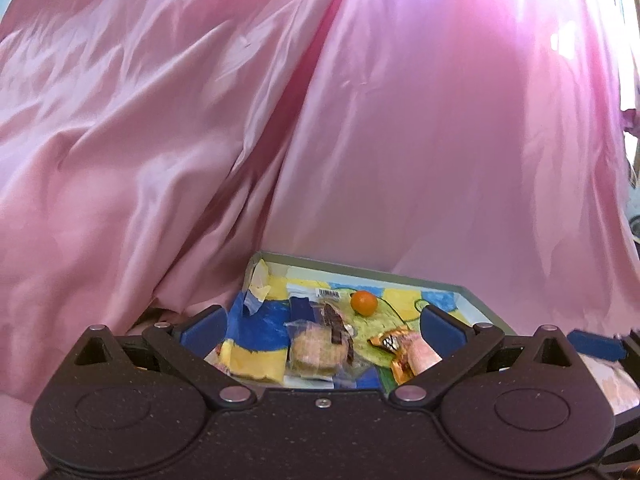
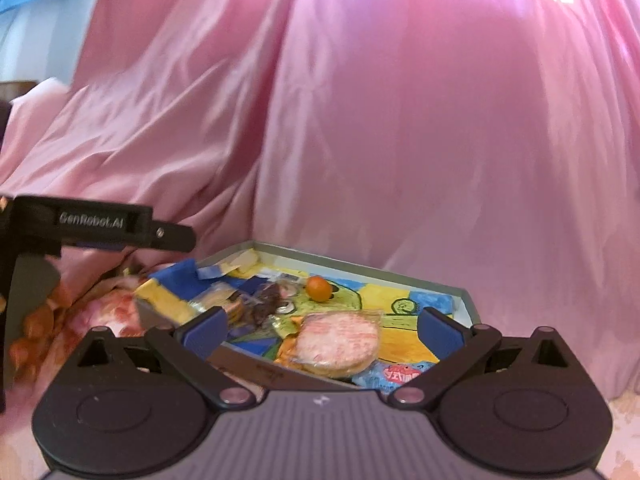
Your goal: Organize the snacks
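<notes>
Left wrist view. Counted inside the shallow grey box [image 1: 472, 294], on its painted blue, yellow and green lining: one small orange fruit [image 1: 364, 303] near the far wall; one clear packet with a round pale biscuit [image 1: 316, 354] nearer the camera than the fruit, dark strip across it; one orange-gold wrapper [image 1: 390, 342] to the right of that packet; one pink round snack [image 1: 426, 354] just beside the wrapper, partly hidden behind the blue right pad. More wrappers possibly there, too crumpled to count. Behind the box, one large pink satin cloth [image 1: 200, 120], filling the background. Left gripper [image 1: 324, 328]: jaws spread as wide as they go, nothing between the two blue pads, nothing touched, hanging short of the box's near edge. At the right frame edge, one blue pad of the other tool.

Right wrist view. Same grey box [image 2: 466, 296]: one orange fruit [image 2: 319, 288] toward the far wall; one large round pink-speckled wafer in clear wrap [image 2: 340, 342] at the near side; one blue packet with red print [image 2: 400, 376] at the near right corner; one clear packet with dark contents [image 2: 264, 304] left of the fruit. Right gripper [image 2: 322, 326]: jaws fully apart, pads clear of every snack, nothing gripped. Left of the box, one black tool body, lettered.
</notes>
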Available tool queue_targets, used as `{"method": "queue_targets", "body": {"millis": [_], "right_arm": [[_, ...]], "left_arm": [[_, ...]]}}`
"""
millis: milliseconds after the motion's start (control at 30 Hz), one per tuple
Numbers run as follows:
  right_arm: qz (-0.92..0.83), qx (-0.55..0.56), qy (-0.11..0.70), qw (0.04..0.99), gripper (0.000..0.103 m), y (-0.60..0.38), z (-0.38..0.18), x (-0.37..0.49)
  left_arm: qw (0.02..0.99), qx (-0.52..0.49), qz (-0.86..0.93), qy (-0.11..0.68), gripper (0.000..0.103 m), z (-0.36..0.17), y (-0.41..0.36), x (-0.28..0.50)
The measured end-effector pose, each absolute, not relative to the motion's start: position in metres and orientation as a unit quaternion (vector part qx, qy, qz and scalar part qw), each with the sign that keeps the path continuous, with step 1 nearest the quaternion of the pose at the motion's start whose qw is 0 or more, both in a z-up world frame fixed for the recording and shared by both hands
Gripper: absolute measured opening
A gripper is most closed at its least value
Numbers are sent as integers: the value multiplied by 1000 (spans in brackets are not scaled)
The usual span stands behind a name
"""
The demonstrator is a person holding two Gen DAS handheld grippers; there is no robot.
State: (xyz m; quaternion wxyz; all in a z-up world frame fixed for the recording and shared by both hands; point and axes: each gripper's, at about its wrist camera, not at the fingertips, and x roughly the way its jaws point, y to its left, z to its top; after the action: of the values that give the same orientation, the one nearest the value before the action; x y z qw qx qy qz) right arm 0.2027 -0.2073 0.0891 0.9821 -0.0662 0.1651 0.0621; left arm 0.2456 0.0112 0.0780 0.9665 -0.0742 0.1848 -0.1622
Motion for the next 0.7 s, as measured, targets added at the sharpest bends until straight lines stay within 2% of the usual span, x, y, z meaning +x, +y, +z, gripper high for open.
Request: {"method": "queue_targets", "body": {"millis": [300, 700], "right_arm": [[96, -101, 173, 975, 103, -199, 90, 171], [89, -79, 255, 959, 103, -205, 71, 150]], "left_arm": [[963, -46, -182, 195, 102, 71, 17, 212], [951, -5, -207, 230, 102, 41, 24, 173]]}}
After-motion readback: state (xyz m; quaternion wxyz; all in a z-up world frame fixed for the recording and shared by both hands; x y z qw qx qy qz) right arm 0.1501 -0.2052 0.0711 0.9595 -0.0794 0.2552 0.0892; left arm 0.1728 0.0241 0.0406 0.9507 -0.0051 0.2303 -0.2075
